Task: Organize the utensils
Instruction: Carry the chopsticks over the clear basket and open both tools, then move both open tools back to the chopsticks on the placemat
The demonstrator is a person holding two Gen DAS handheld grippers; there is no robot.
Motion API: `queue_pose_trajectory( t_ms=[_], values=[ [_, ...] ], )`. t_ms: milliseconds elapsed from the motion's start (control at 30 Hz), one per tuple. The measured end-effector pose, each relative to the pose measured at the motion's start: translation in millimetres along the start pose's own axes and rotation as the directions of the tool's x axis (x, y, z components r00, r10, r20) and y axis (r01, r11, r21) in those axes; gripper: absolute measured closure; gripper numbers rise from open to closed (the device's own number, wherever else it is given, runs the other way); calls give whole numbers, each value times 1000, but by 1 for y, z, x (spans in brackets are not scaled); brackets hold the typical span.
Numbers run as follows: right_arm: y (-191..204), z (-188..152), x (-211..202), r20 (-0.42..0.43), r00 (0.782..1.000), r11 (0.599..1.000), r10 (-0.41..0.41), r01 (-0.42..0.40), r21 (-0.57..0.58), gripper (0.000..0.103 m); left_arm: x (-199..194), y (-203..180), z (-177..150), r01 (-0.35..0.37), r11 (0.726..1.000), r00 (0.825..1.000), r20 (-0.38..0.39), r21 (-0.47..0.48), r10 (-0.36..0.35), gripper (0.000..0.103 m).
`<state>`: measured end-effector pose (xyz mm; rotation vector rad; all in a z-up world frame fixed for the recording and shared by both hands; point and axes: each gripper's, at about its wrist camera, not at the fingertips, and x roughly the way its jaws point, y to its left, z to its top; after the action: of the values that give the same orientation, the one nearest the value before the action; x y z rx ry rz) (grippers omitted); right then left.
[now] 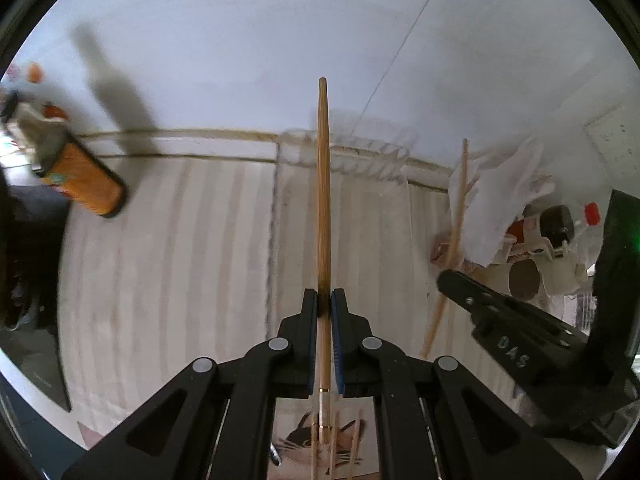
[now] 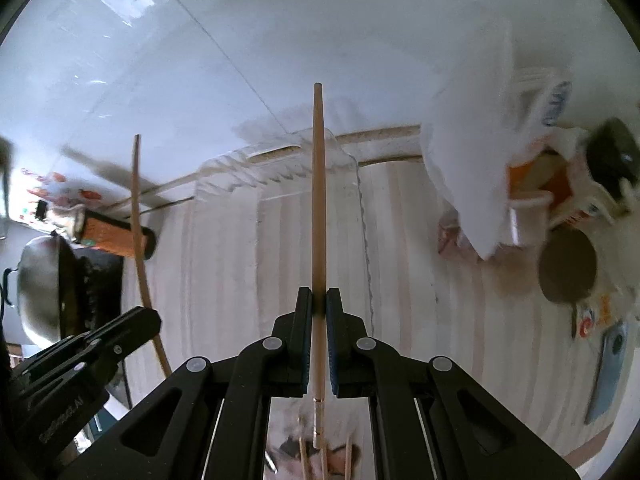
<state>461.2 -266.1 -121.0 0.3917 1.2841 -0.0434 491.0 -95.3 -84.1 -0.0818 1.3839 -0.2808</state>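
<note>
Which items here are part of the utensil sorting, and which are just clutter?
Job: the chopstick in the left gripper; the chopstick in the right gripper; clear organizer tray.
Lying about: orange canister; white cloth; cardboard roll.

Left gripper (image 1: pixel 324 304): matte black linkage arms, grey round pivot pins, blue-edged finger pads (image 1: pixel 337 344), triangular cutouts. Right gripper (image 2: pixel 319 304): identical build; side housing bears raised lettering, possibly "DAS", partly blurred.
</note>
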Motion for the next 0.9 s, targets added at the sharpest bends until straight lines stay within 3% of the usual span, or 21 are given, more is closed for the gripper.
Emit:
queue_pose_trajectory(
  t_ms=[233,333,433,467,500,567,600,667,700,733,800,900],
  values=[
    [5,19,41,-70,996,998,-49,47,-38,96,44,4,16,32,999,993,-113,-7,-32,98],
    [7,22,52,-118,991,997,-65,60,-50,95,47,8,15,5,1000,992,-122,-8,-6,96],
    [0,19,53,-126,990,997,-70,65,-44,75,39,9,12,-58,998,995,-85,10,59,91],
    [-3,17,50,-120,990,997,-77,72,-41,64,35,9,11,-81,996,994,-67,19,83,84],
    [-3,15,45,-112,991,996,-79,74,-42,60,32,11,10,-114,993,992,-51,25,115,78],
    [-4,11,36,-87,991,995,-97,93,-46,58,23,15,5,-167,986,986,-5,24,167,51],
    [-5,9,31,-76,992,994,-102,99,-46,56,18,18,3,-179,984,984,20,17,179,45],
    [-5,3,19,-47,992,992,-120,118,-48,51,10,22,-2,-232,973,970,79,7,231,22],
    [-6,-2,13,-28,991,990,-131,130,-47,46,5,24,-6,-250,968,962,118,2,248,17],
    [-8,-7,7,-6,990,989,-140,140,-46,42,1,24,-10,-259,966,956,143,3,256,6],
    [-12,-16,-6,37,987,987,-154,155,-44,23,-5,26,-18,-264,964,949,182,12,258,0],
    [-15,-33,-22,101,980,984,-170,174,-31,10,-12,25,-32,-288,958,936,217,15,278,0]
  ],
)
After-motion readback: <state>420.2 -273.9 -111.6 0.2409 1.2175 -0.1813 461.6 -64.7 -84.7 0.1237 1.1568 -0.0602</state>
